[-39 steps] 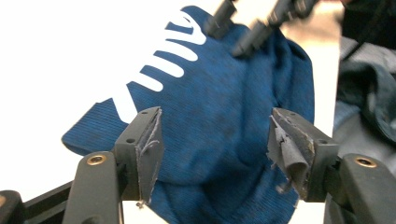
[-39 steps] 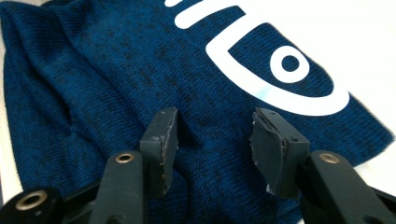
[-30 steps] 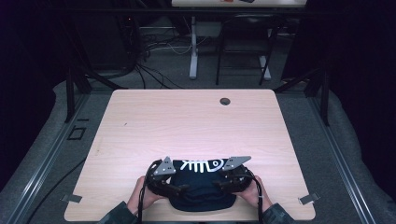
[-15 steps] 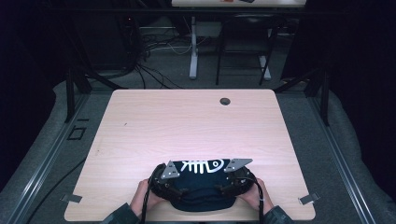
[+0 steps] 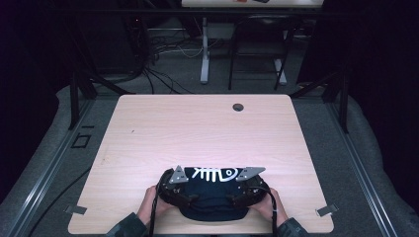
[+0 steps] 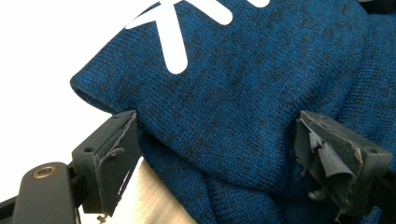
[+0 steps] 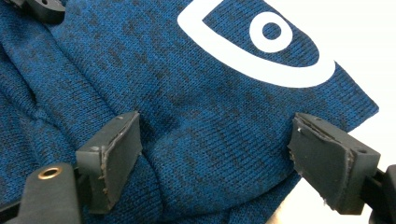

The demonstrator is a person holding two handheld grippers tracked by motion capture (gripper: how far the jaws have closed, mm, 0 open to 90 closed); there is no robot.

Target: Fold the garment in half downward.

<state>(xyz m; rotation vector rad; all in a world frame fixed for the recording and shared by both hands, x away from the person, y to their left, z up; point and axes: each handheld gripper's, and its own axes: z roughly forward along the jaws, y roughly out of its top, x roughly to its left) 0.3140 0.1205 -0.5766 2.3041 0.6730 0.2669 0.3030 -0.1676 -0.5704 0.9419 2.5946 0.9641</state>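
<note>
High view is showing a pale wooden table [image 5: 207,133] with rounded corners, and a person's two hands are coming in at its near edge. A folded dark blue knit garment [image 5: 212,195] with a white fish-skeleton print is lying close to that near edge, roughly centred between left and right. Most of the tabletop beyond it is lying bare, up to a small round cable hole [image 5: 238,107] near the far edge. Wide strips of bare wood are also lying to either side of the garment, out to the table's side edges. Dark floor, loose cables and the legs of another table are showing past the far edge.

The left gripper [image 5: 177,190] is sitting at the garment's left end and the right gripper [image 5: 247,188] at its right end, each in one hand. In the left gripper view, the jaws are standing wide apart, having just been opening, and a rounded fold of the garment [image 6: 233,102] is lying between them; neither pad is pressing into the cloth. In the right gripper view, the jaws are likewise spread wide after just opening, with the garment [image 7: 210,130] bulging up between them and the print's eye ring lying just beyond.
</note>
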